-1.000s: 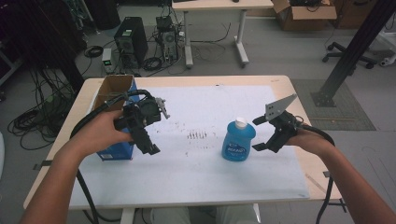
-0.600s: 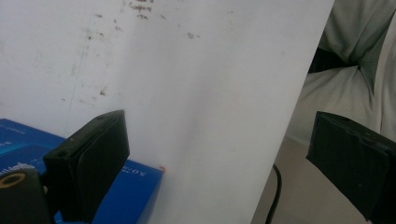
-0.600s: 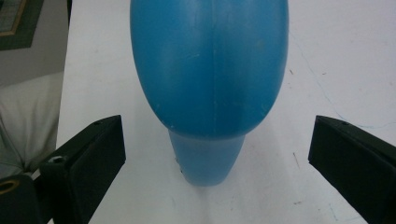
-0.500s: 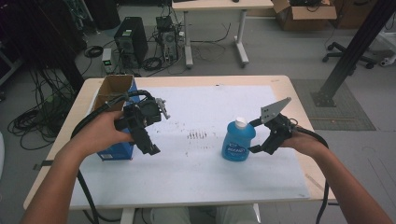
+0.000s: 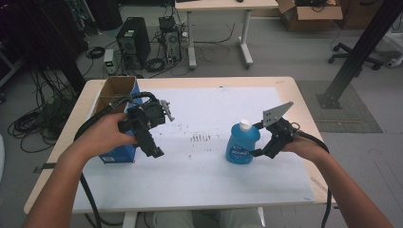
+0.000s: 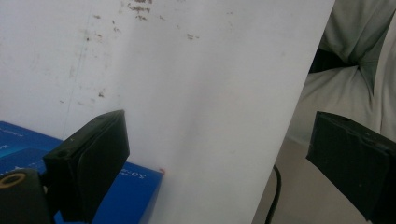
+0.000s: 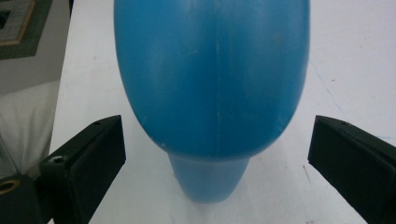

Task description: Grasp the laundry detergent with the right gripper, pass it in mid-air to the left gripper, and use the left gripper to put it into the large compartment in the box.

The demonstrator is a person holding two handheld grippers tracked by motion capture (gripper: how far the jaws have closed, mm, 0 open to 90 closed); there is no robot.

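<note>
Right gripper (image 7: 215, 163) straddles bottle (image 7: 212, 79) — untouched.

- On my high view, the blue bottle (image 5: 242, 146) near the right edge of the white sheet carries a label with pale lettering, but I cannot make out a single word of it.
- The blue box (image 5: 118, 154) at the sheet's left edge has white print along its lower front face; from above it is too small for me to read.
- In my left gripper view, that same box (image 6: 135, 196) shows a short run of white characters, possibly digits, too blurred to read for certain.
</note>
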